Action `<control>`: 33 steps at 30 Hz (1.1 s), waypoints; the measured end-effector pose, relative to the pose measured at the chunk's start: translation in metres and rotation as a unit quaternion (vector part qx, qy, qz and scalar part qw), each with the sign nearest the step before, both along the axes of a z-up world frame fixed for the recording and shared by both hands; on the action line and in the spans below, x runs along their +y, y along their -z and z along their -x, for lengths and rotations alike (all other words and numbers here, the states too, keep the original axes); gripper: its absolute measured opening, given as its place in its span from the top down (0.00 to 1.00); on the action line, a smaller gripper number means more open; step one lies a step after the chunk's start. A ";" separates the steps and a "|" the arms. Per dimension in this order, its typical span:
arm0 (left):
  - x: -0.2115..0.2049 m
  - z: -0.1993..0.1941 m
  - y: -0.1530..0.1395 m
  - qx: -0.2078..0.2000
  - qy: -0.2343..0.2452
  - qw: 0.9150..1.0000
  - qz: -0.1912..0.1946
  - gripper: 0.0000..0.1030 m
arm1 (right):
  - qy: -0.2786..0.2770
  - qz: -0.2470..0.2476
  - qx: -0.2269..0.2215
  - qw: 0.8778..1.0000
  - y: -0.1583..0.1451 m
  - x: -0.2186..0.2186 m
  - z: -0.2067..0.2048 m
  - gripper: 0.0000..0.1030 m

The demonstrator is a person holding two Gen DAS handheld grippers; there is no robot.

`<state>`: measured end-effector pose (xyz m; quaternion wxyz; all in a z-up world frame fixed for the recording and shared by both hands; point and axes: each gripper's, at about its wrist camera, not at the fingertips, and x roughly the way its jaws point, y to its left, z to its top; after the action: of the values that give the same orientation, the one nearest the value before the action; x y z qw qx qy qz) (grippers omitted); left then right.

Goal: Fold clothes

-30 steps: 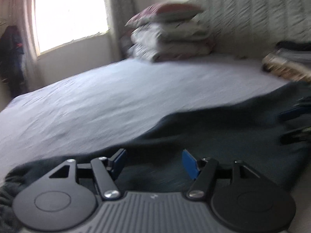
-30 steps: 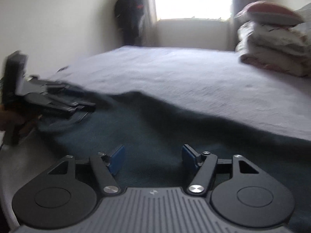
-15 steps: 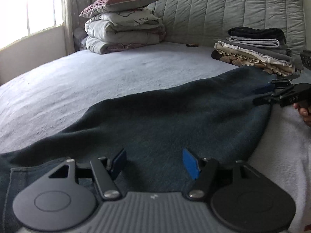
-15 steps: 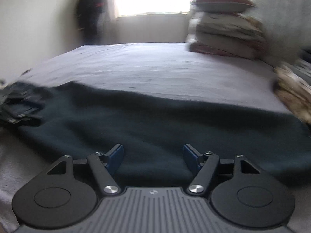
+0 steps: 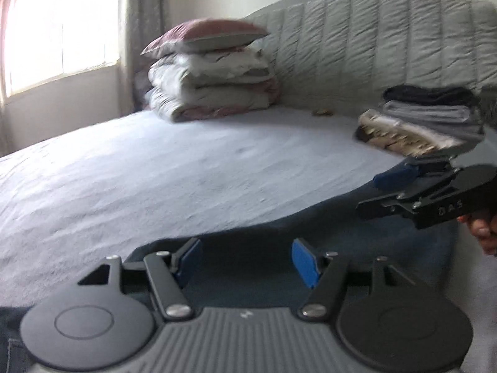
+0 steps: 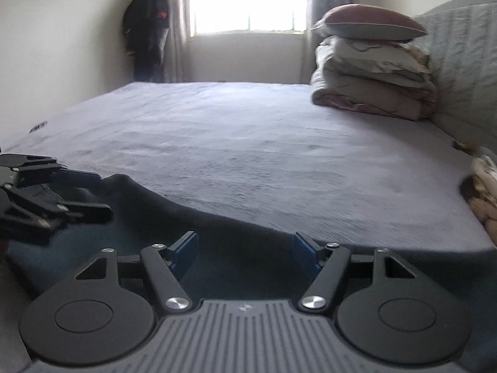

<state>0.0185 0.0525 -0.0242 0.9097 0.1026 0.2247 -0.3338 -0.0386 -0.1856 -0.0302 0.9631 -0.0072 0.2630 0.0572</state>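
Both grippers are swinging back across the dark blue garment [image 5: 341, 233], the left gripper [image 5: 245, 261] and right gripper [image 6: 243, 253] both gaping empty; folding is barely starting, beside the folded stack [image 5: 428, 121].

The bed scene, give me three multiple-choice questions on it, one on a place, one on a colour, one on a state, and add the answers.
1. Where is the pile of folded clothes?
A. near the headboard
B. on the floor
C. on the windowsill

2. What colour is the garment spread at the near edge of the bed?
A. red
B. dark blue
C. yellow

3. How does the left hand-held gripper stand?
A. shut on a pillow
B. shut on a hanger
C. open, nothing between its pads

Answers: 1 A, the pile sits on the bed close by the padded headboard. 2 B, the cloth under both tools is dark blue. 3 C, its blue pads stand apart over the garment.
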 end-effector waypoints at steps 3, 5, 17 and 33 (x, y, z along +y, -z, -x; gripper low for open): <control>0.003 -0.021 0.013 0.058 -0.042 0.997 -0.007 0.35 | 0.004 -0.007 0.030 1.000 0.012 0.002 -0.023 0.33; 0.011 -0.029 0.020 0.084 -0.056 0.995 0.005 0.35 | 0.016 0.002 0.041 0.999 0.020 -0.003 -0.033 0.33; 0.017 -0.024 0.024 0.077 -0.049 0.996 0.006 0.35 | 0.111 -0.032 0.005 0.993 0.026 -0.128 0.001 0.37; 0.018 -0.016 0.012 0.064 -0.067 0.996 0.006 0.32 | 0.357 -0.128 0.001 0.925 0.010 -0.230 0.102 0.35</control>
<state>0.0346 0.0710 -0.0363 0.9145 0.0601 0.2864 -0.2794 -0.1408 -0.4158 -0.0406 0.9124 0.2108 0.2392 -0.2567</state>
